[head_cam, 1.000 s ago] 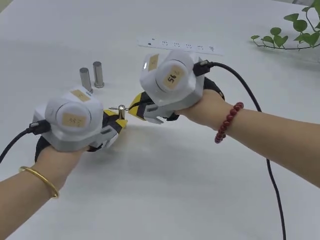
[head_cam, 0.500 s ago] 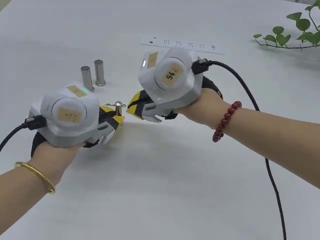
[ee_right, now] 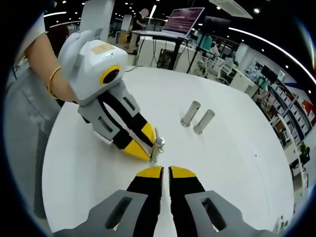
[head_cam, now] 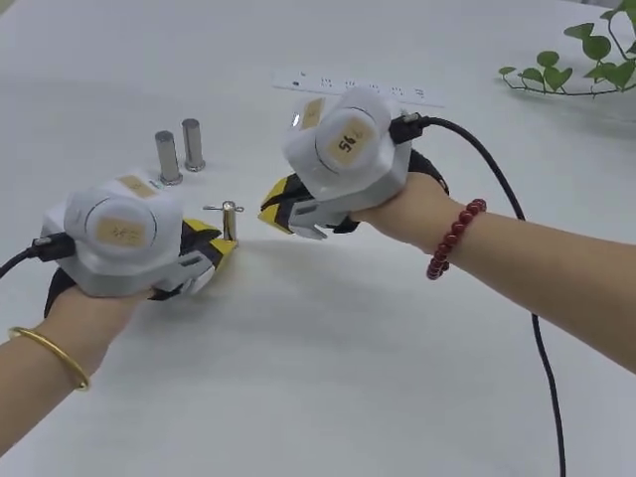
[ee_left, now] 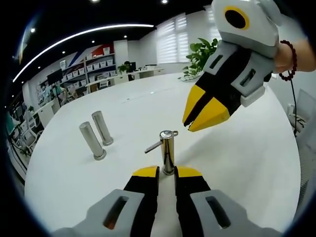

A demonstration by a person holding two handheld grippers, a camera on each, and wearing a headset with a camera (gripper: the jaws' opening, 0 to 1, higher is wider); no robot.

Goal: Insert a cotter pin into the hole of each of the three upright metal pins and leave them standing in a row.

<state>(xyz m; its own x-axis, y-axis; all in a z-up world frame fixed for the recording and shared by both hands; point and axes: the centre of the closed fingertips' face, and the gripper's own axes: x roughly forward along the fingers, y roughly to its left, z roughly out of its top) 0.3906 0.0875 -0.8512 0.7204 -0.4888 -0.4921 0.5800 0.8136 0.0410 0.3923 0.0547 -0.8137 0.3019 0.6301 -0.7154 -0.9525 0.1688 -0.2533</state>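
Right gripper: had drawn back since a second earlier, when its tips were against the head of the metal pin. A clear gap now lay between them. Its jaws were together, holding nothing.
Left gripper: sat low on the desk, jaws pinched on the foot of that pin, one yellow tip on each side.
Metal pin: stood upright between the two grippers, a bright silver cylinder with a rounded head.
Cotter pin: passed through the hole near the head, with its loop on one side and its leg jutting out roughly level on the other.
Other pins: the second metal pin and third metal pin stood upright just beside each other, apart from the held one and farther from the person. Both were dull grey cylinders with small flared feet.
Open room: bare white desk lay between the held pin and the pair, and spread wide toward the person and to the right.
Edges: in both gripper views the desk's rim curved well away from all three pins. A power strip lay flat beyond the right gripper, and a plant sat at the far right. A black cable ran from the right gripper across the desk on the right.
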